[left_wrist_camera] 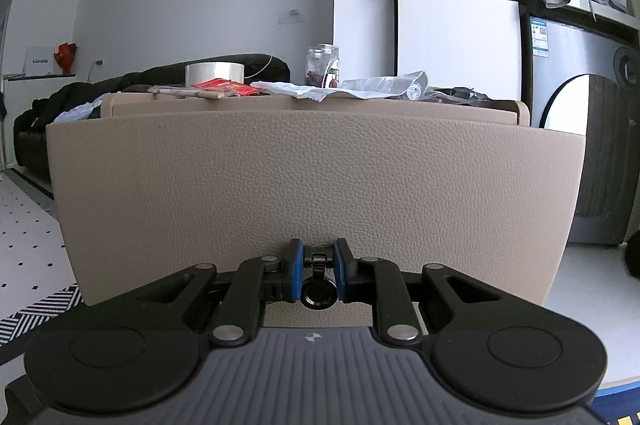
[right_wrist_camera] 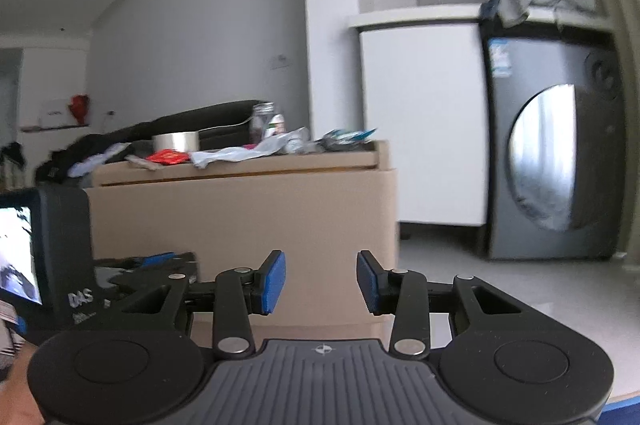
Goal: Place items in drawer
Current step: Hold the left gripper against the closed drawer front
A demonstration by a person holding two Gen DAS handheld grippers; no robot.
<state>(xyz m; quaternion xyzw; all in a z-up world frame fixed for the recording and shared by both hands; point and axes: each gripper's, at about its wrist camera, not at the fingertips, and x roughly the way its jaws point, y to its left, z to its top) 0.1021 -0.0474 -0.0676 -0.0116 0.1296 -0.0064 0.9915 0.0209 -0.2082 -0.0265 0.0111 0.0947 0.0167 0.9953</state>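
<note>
Drawer point(left_wrist_camera: 312, 169) pull point(left_wrist_camera: 319, 289) clamped by level left gripper point(left_wrist_camera: 319, 262); right gripper point(right_wrist_camera: 321, 281) level, wide open, empty.

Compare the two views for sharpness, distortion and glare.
Left wrist view: sharp, the beige leather-textured drawer front crisp, its top edge bowed by the fisheye. Right wrist view: motion-blurred, the clutter on the cabinet top smeared, a bright reflection on the grey washing machine's round door.
</note>
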